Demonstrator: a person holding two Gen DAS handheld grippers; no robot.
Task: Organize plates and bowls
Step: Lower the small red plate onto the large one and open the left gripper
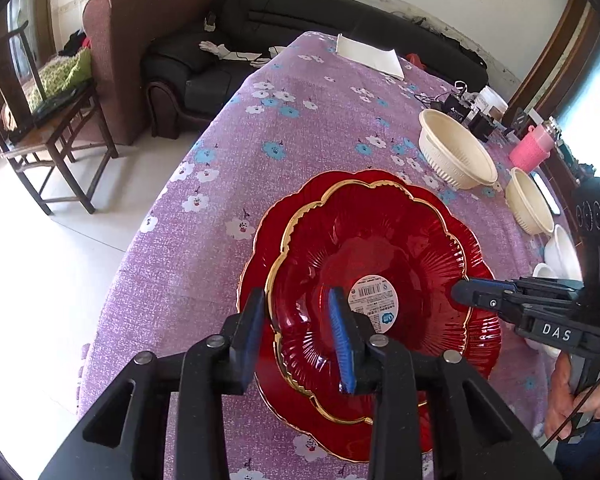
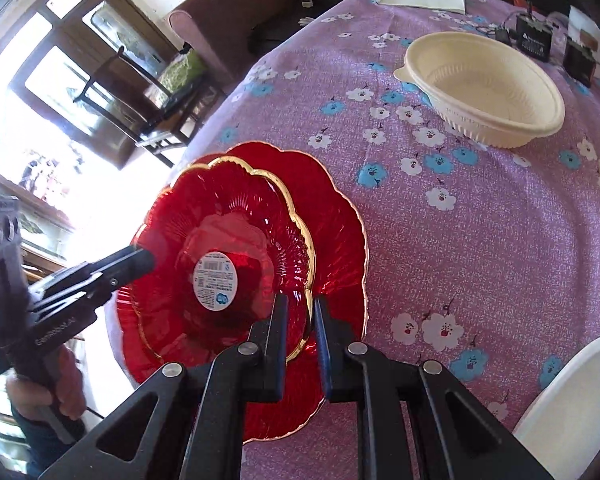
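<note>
A smaller red glass plate [image 1: 364, 248] with a gold scalloped rim and a round white sticker lies over a larger red plate [image 1: 488, 332] on the purple flowered tablecloth [image 1: 260, 128]. My left gripper [image 1: 300, 332] straddles the small plate's near rim with its jaws apart. My right gripper [image 2: 302, 334] has its jaws narrowly apart around the small plate's [image 2: 228, 216] opposite rim, above the larger plate [image 2: 340, 224]; it also shows in the left wrist view [image 1: 466, 294]. Whether either pad presses the glass I cannot tell.
Two cream ribbed bowls [image 1: 456, 152] [image 1: 530, 204] and small white bowls [image 1: 564, 252] stand right of the plates. A pink cup [image 1: 530, 148], black devices [image 2: 534, 38] and a white cloth [image 1: 370, 56] lie farther back. A white dish [image 2: 572, 408] is near right. The table's left edge [image 1: 148, 216] drops off.
</note>
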